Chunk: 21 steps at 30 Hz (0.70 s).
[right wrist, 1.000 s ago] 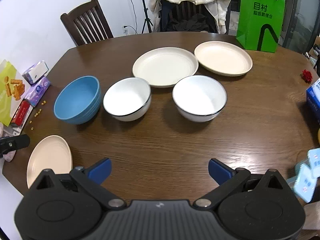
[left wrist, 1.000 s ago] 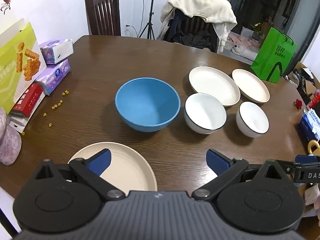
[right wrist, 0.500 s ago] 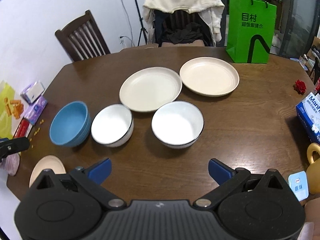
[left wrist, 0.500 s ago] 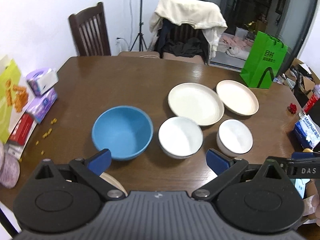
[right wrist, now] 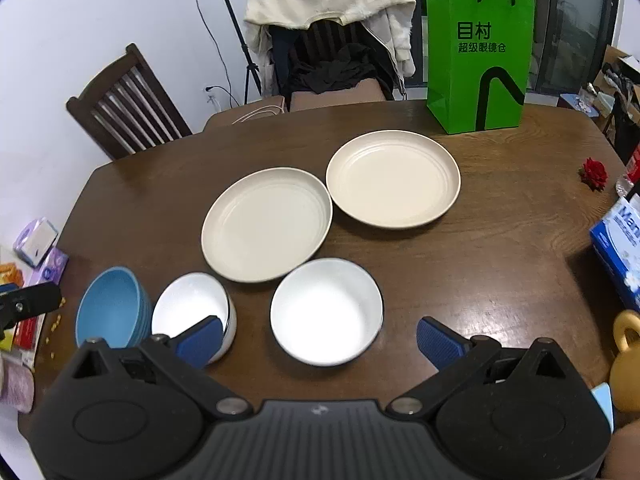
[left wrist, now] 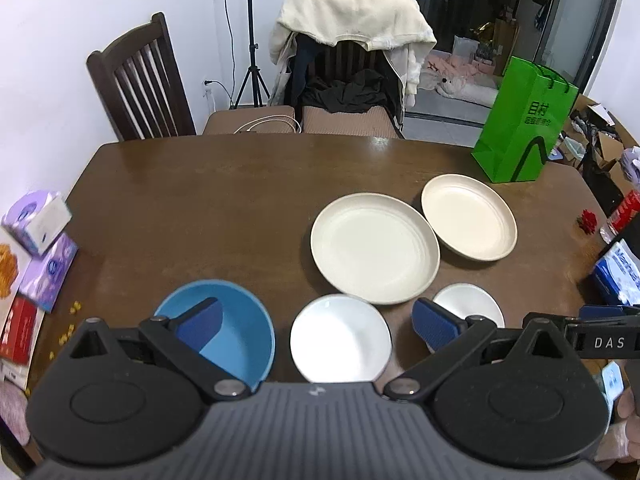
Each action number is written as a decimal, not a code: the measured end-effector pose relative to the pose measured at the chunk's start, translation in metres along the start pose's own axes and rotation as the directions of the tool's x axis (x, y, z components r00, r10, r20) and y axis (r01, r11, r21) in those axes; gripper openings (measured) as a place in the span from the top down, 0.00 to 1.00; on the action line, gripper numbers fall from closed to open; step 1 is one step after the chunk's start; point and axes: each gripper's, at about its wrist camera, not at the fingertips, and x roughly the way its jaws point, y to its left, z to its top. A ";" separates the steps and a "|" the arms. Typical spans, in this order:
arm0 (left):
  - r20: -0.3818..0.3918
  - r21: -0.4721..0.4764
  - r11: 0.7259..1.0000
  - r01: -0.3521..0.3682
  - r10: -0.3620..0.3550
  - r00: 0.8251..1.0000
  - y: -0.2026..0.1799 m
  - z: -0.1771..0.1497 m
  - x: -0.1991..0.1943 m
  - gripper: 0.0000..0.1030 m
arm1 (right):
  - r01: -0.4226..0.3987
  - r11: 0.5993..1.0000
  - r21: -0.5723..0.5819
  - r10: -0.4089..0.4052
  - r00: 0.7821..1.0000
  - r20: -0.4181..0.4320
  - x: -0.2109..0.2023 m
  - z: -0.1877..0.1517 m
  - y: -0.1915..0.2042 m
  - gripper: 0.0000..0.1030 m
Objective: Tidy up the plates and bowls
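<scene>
Left wrist view: my left gripper (left wrist: 316,320) is spread wide, nothing between the fingers, hovering above the near edge of the table (left wrist: 208,200). Blue bowl (left wrist: 232,328) sits under the left finger, left white bowl (left wrist: 340,340) dead centre, right white bowl (left wrist: 468,304) partly hidden behind the right finger. Two cream plates further in: left plate (left wrist: 376,248) and right plate (left wrist: 468,222), rims touching or nearly so, can't tell which. Green bag (left wrist: 524,128) stands at the far right edge.

Right wrist view: right gripper (right wrist: 320,340) also wide open and empty, above the near edge. Right white bowl (right wrist: 326,312) is between the fingers but lower down, no contact. Left white bowl (right wrist: 192,308) is beside the blue bowl (right wrist: 112,308), close or touching. Left plate (right wrist: 266,224) and right plate (right wrist: 394,178) sit mid-table (right wrist: 500,260).

Handling guess: white bowls look like glazed ceramic, so stiff, slick, chippable; pinch across the rim wall, one finger inside. Plates look lighter and matte; only the raised rim gives a hold. Nothing is stacked yet.
</scene>
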 end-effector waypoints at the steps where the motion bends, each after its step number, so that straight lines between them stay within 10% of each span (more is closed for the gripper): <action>1: -0.003 0.002 1.000 -0.001 0.001 1.000 0.000 0.004 0.005 0.00 | 0.001 1.000 0.002 -0.001 1.000 -0.002 0.005 0.005 0.000 0.00; 21: -0.098 -0.009 0.999 -0.034 0.033 0.995 0.014 0.069 0.126 0.00 | 0.020 0.998 0.052 -0.016 0.997 -0.075 0.111 0.075 -0.002 0.00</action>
